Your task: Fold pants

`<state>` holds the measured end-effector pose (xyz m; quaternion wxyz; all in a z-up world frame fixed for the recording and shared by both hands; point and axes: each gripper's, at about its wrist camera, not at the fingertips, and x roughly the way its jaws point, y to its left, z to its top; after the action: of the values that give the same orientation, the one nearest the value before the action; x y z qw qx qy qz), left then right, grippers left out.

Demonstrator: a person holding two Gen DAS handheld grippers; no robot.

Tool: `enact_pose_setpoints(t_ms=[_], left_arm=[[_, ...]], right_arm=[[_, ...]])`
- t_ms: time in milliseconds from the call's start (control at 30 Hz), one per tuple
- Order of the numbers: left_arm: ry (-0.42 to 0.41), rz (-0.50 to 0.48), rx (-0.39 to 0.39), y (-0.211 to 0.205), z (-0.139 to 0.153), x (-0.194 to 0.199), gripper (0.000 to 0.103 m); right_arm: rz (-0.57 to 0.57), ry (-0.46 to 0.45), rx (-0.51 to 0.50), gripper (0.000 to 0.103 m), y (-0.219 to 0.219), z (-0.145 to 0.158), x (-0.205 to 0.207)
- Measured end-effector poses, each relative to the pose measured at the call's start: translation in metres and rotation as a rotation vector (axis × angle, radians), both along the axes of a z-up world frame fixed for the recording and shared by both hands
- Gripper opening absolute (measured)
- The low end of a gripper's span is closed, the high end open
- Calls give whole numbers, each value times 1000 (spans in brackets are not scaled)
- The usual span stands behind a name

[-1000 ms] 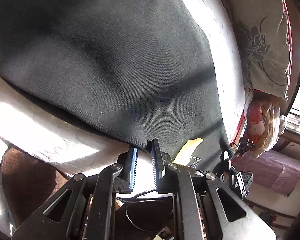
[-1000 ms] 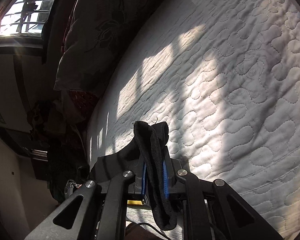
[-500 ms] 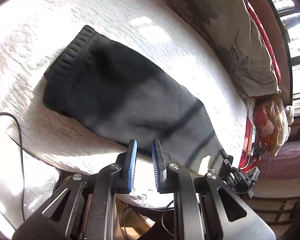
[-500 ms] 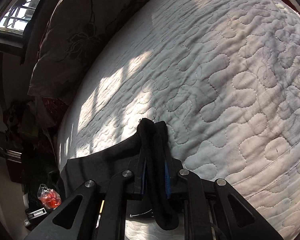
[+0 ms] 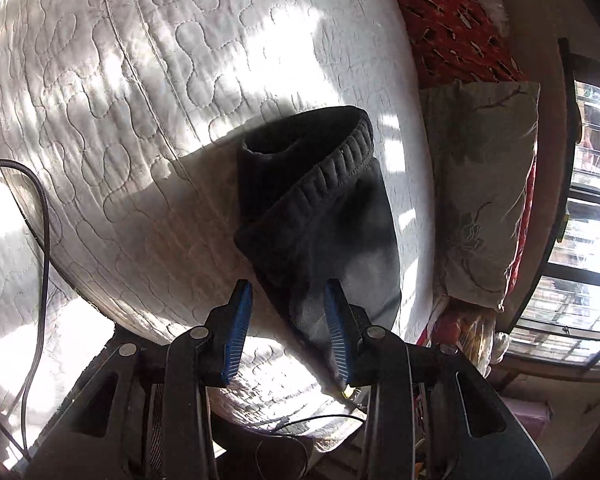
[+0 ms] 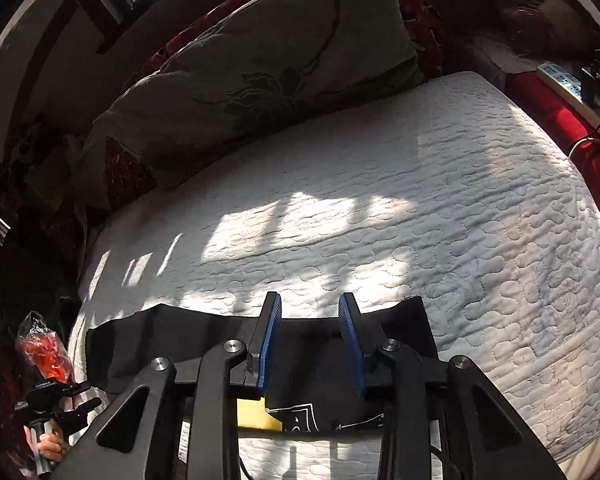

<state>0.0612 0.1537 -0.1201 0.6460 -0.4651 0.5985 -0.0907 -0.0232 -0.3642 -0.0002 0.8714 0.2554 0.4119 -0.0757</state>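
Note:
The black pants (image 5: pixel 332 216) lie on the white quilted mattress (image 5: pixel 120 128), their ribbed waistband (image 5: pixel 340 160) facing me. In the left wrist view my left gripper (image 5: pixel 287 300) is open, its blue pads on either side of the pants' near edge. In the right wrist view the pants (image 6: pixel 172 332) lie flat under and in front of my right gripper (image 6: pixel 310 312), which is open and empty just above the cloth.
A grey floral pillow (image 6: pixel 268 68) and red bedding (image 5: pixel 452 20) lie along the far side of the bed. A black cable (image 5: pixel 40 216) hangs at the left. A power strip (image 6: pixel 564 84) sits at the right. A window (image 5: pixel 588 216) is beyond the pillow.
My right gripper has opened and let go of the pants, which now lie flat. My left gripper has opened wider and swung toward the waistband end.

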Motion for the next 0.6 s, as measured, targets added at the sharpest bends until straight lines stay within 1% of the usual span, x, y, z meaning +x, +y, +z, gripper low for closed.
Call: enact_pose_setpoints(t_ms=[33,67,100,167,233,300,400,433,500,533,600], left_arm=[[-4,10,-14,0,0,3,37],[-6,17,-21,0,1,6,42],[-3,26,-24,-2,3,9,44],[5,37,-42,1,2,15,45],[14,42,-64,2,-1,19,45],[17,49,-96,7,-5,16,45],[27,60,-124,14,-13,10,46],[30,63,-127,16,-16,8,46],[39,70,-137,19,-20,6,48],[42,74,-151,19,-21,7,50],[50,81,-179,19,-25,7,51]], right_arm=[[70,-2,6,36,20,5,14],[147,-1,12,36,46,9,30],[219,2,22,36,71,11,46],[340,12,62,36,118,12,77],[461,48,103,38,165,8,110],[561,77,100,38,215,3,139],[672,115,56,40,281,-6,176],[703,130,47,40,297,-11,187],[752,158,15,41,325,-22,204],[772,174,-6,41,336,-27,210],[810,201,-47,42,354,-37,218]])
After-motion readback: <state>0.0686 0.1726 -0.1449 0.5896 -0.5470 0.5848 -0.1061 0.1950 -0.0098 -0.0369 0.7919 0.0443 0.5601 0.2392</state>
